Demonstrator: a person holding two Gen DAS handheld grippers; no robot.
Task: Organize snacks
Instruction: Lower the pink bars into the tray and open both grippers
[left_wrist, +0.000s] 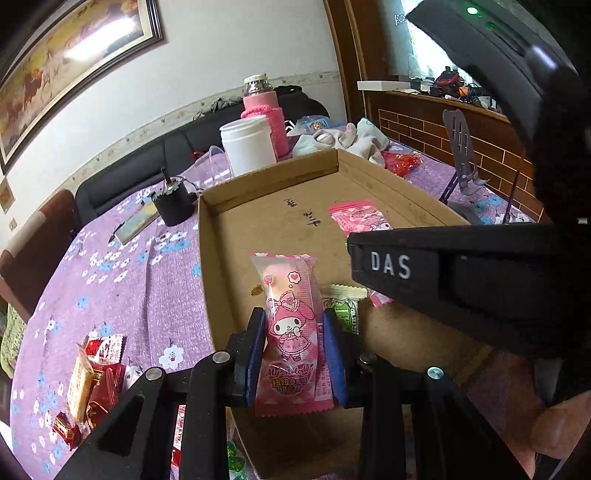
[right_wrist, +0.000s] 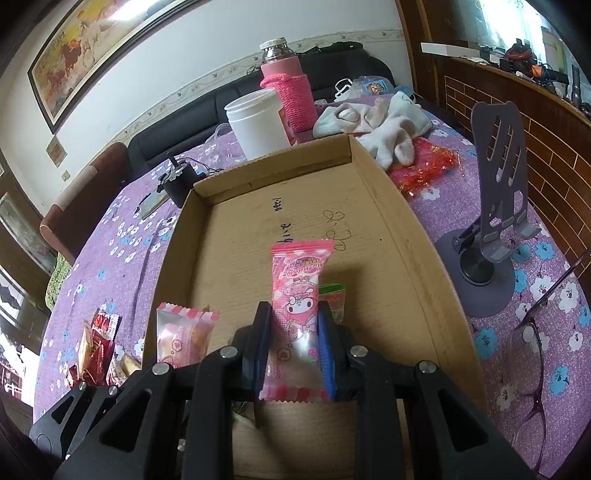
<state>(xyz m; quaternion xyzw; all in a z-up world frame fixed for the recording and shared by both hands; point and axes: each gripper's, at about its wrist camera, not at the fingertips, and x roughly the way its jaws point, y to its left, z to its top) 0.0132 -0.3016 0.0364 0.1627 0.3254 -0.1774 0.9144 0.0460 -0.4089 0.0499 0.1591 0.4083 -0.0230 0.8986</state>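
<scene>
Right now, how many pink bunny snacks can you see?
2. One is pinched in the left gripper, the bunny snack; the other snack is in the right gripper. Both are over the box. More may be hidden.

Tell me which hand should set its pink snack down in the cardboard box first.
Probably right. The right gripper holds its pink packet over bare floor near the middle of the cardboard box. The left gripper holds its own pink packet close to the box's left wall, with a green packet just beside it.
</scene>
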